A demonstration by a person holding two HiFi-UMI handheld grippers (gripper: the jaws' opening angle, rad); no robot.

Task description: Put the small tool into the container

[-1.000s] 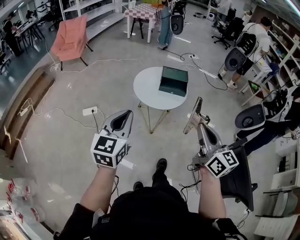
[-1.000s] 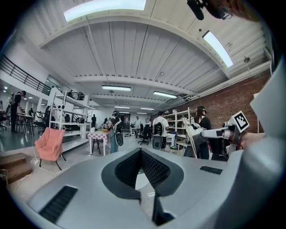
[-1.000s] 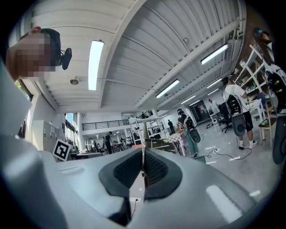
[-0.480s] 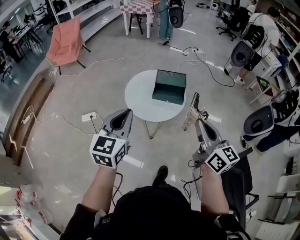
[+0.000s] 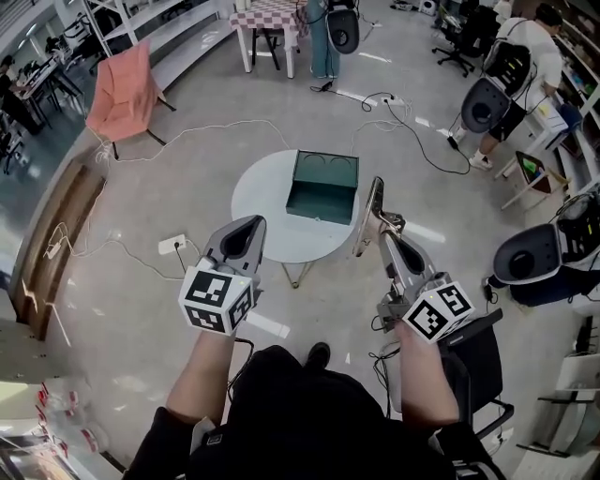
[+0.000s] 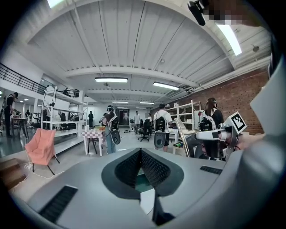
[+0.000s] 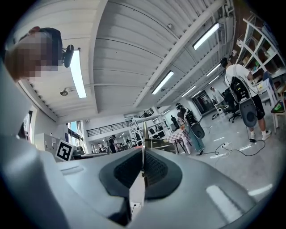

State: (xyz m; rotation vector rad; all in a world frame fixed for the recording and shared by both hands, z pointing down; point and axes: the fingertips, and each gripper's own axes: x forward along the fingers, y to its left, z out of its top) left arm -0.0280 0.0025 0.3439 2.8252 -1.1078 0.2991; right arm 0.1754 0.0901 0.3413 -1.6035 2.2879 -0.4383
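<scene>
The small tool (image 5: 367, 215), a thin flat metal blade, stands nearly upright in my right tongs (image 7: 143, 166), whose jaws are closed on its lower end. The blade rises clear above their tips, edge-on in the right gripper view. From the head view it is outside the container (image 5: 323, 187) and just to the right of it, crossing the right rim of the table (image 5: 261, 199). The container, a dark green open box with nothing visible inside, sits on the right half of this round white table, its opening facing up. My left tongs (image 6: 141, 154) hover apart from the tool at the table's near left edge. Their jaws are closed with nothing between them, and the green box and white tabletop show through the gap below the pads. Both tongs point forward toward the table, the marker cubes close to my hands. On the grey floor (image 5: 141, 281) to the left, a white power strip (image 5: 172, 246) lies with its cable (image 5: 187, 127) trailing toward a pink chair (image 5: 117, 89). Beyond the round table stands a table with a checked cloth (image 5: 272, 17). At upper right a person in a white shirt (image 5: 525, 56) is bent over among office chairs.
</scene>
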